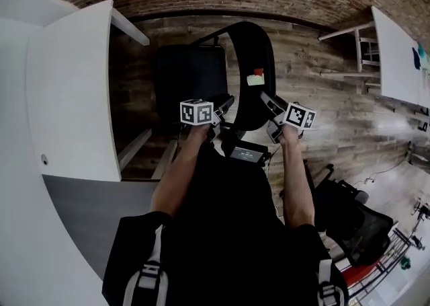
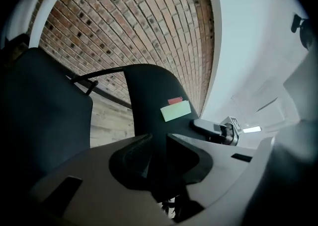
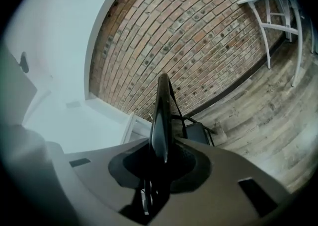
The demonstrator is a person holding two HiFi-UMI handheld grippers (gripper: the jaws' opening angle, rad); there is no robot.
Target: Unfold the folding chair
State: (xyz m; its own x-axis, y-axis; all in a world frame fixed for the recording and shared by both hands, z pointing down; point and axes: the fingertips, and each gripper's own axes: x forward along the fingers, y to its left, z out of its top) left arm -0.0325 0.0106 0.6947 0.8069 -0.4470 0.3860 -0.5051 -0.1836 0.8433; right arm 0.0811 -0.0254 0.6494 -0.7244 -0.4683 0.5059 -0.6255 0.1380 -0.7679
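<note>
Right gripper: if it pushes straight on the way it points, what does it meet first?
The folding chair's black backrest: its edge sits between the jaws, apparently gripped.

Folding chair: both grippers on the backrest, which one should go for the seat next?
Left, likely. The left gripper sits on the backrest edge beside the seat; the right gripper grips the far edge.

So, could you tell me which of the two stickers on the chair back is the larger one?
The pale green sticker, directly below the smaller red sticker on the black chair back.
</note>
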